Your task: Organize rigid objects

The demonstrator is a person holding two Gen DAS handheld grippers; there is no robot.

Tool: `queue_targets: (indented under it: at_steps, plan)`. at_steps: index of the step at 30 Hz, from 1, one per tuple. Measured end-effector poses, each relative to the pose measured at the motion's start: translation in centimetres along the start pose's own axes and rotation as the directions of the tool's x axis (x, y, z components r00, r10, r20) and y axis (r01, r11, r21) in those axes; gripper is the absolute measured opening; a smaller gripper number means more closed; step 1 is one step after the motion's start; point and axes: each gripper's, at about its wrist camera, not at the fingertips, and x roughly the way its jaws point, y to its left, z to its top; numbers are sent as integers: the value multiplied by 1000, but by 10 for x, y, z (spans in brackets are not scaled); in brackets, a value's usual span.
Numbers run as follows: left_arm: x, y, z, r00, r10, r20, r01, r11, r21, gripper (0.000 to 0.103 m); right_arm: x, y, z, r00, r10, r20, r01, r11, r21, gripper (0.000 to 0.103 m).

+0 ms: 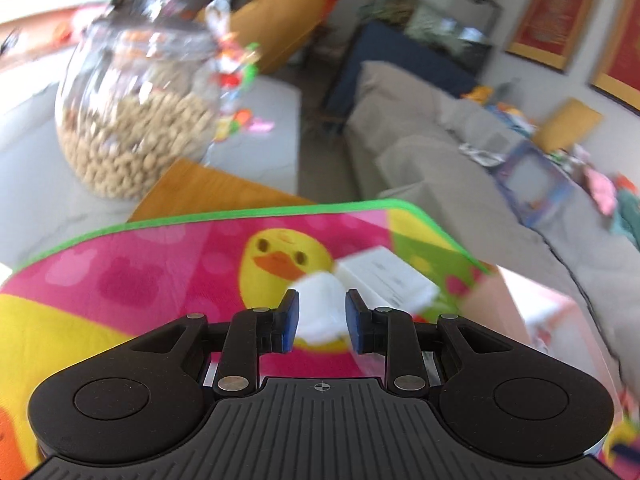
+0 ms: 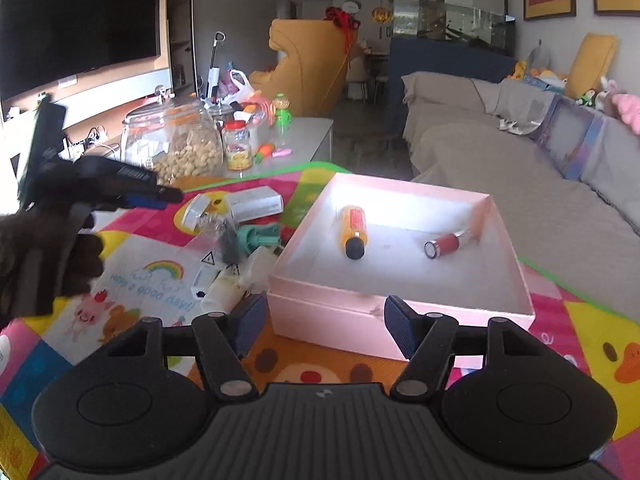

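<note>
Two wrist views of one sorting scene, read left to right.

Left-wrist view: a glass jar of nuts (image 1: 132, 120) stands at the far left, off the play mat (image 1: 140, 264) and outside the job. The left tool (image 1: 322, 300) points down at the mat, its pads a narrow gap apart. A blurred white item (image 1: 320, 316) fills that gap, but whether the pads press on it cannot be told. A white box (image 1: 384, 276) lies just beyond.

Right-wrist view: only here does the gloved hand (image 2: 44, 264) show. Its tool reaches toward the unsorted pile, and nothing shows beyond its tips. The pile holds a white-capped bottle (image 2: 200, 210), the white box and a teal piece (image 2: 258, 238), all just left of the pink box (image 2: 400, 188).

The pink box is shown whole only in this view. It holds an orange bottle (image 2: 354, 228) and a red cylinder (image 2: 448, 243), lying well apart. It is probably the collecting bin, set close so that carries are short. The right tool (image 2: 325, 308) hangs at the box's near wall, jaws wide apart and empty.
</note>
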Motion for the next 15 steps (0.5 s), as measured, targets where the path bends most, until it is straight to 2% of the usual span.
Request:
queue_targets:
  at_steps: [4, 5, 7, 10, 12, 13, 15]
  plan:
    - [25, 5, 7, 999, -30, -30, 30, 999, -28, 28, 4, 3, 7, 999, 33, -6, -33, 999, 1, 66]
    - [30, 5, 6, 998, -26, -49, 26, 1000, -15, 31, 4, 3, 12, 999, 47, -3, -47, 999, -7, 66]
    - [33, 4, 1, 999, -28, -35, 29, 999, 16, 39, 6, 8, 30, 997, 77, 3, -77, 997, -32, 66]
    - [29, 5, -7, 998, -54, -27, 55, 997, 61, 42, 21, 19, 69, 991, 135, -1, -134, 990, -42, 69]
    - [23, 6, -12, 996, -78, -38, 82, 992, 98, 43, 43, 29, 99, 978, 207, -31, -208, 977, -43, 79]
    - [19, 8, -16, 995, -90, -49, 95, 988, 120, 43, 58, 35, 114, 970, 236, -50, -239, 970, -46, 79]
    - [12, 12, -25, 991, -111, -75, 122, 979, 166, 43, 90, 50, 137, 966, 238, -98, -244, 969, -47, 79]
